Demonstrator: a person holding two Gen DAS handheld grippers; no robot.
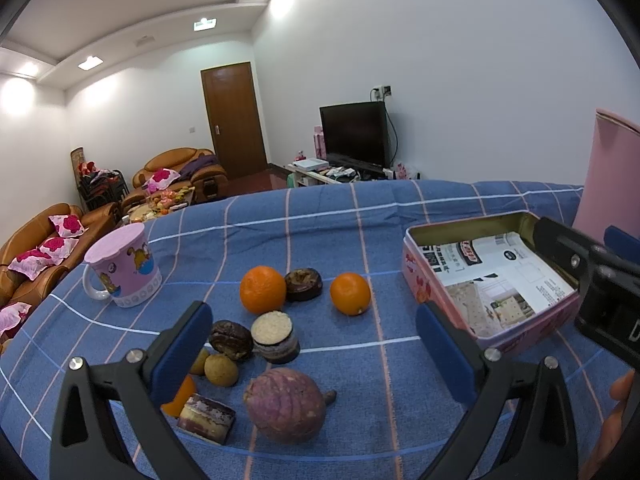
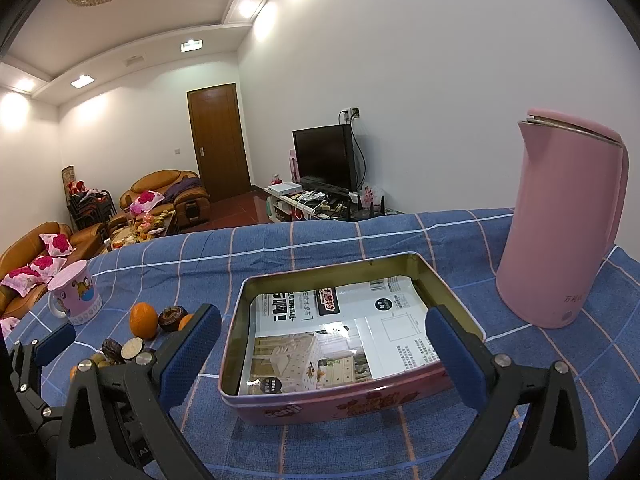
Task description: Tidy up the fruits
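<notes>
None of the fruit had gone into the tin (image 2: pixel 348 398) yet; only printed paper lay on its floor, so by my judgement the sorting had not begun. My left gripper (image 1: pixel 314 354) hung over the pile with its blue pads spread wide and nothing between them. My right gripper (image 2: pixel 324 350) hovered above the tin, likewise wide apart and empty.

On the blue checked cloth (image 1: pixel 360 220), two oranges (image 1: pixel 263 289) sat well apart, with a dark round fruit (image 1: pixel 304 284) touching the larger one. Nearer me lay a purple scaly fruit (image 1: pixel 285 405), two small brown ones (image 1: pixel 221 369), an orange wedge partly hidden by my pad, and some cake-like pieces I could not name. All of it sat left of the tin. A pink mug (image 1: pixel 124 266) and a pink kettle (image 2: pixel 560 220) stood aside.
</notes>
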